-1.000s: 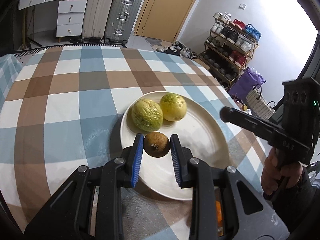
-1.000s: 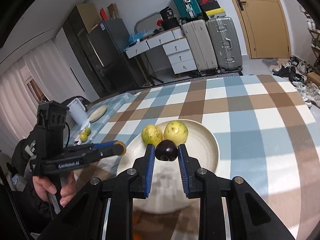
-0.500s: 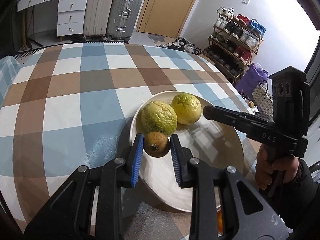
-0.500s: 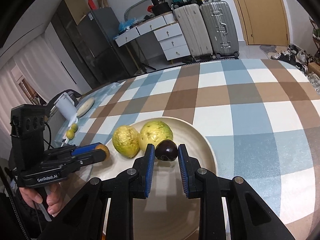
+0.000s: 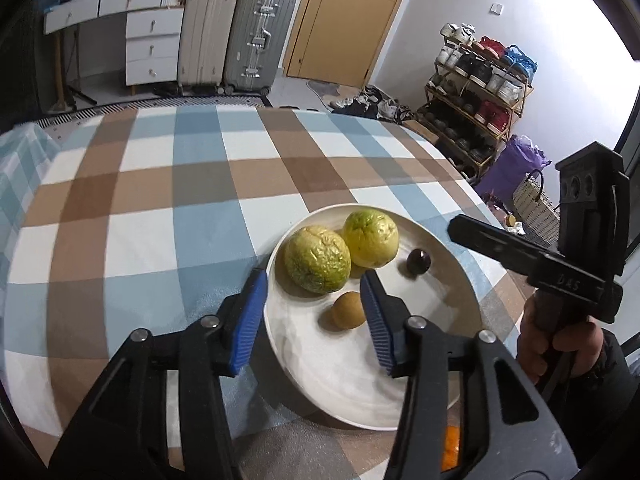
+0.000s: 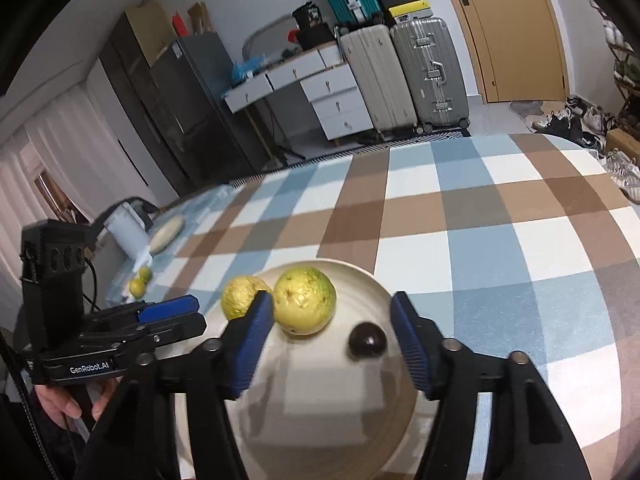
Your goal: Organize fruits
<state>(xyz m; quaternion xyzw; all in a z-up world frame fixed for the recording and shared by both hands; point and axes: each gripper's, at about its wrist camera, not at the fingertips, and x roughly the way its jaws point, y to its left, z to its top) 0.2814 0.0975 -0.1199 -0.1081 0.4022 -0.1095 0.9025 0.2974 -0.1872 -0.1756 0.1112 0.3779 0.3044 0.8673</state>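
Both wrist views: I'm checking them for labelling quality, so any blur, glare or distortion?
Left wrist view: strong fisheye bending of the checked tablecloth, blown-out window glare at upper right, plate sharp. Right wrist view: same curvature, plate and dark fruit slightly soft.

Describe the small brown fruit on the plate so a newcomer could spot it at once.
Find the white plate on the checked tablecloth. On it, the small brown fruit lies loose between the left gripper's open blue pads. It is far smaller than the two yellow-green fruits behind it, and paler than the dark round fruit.
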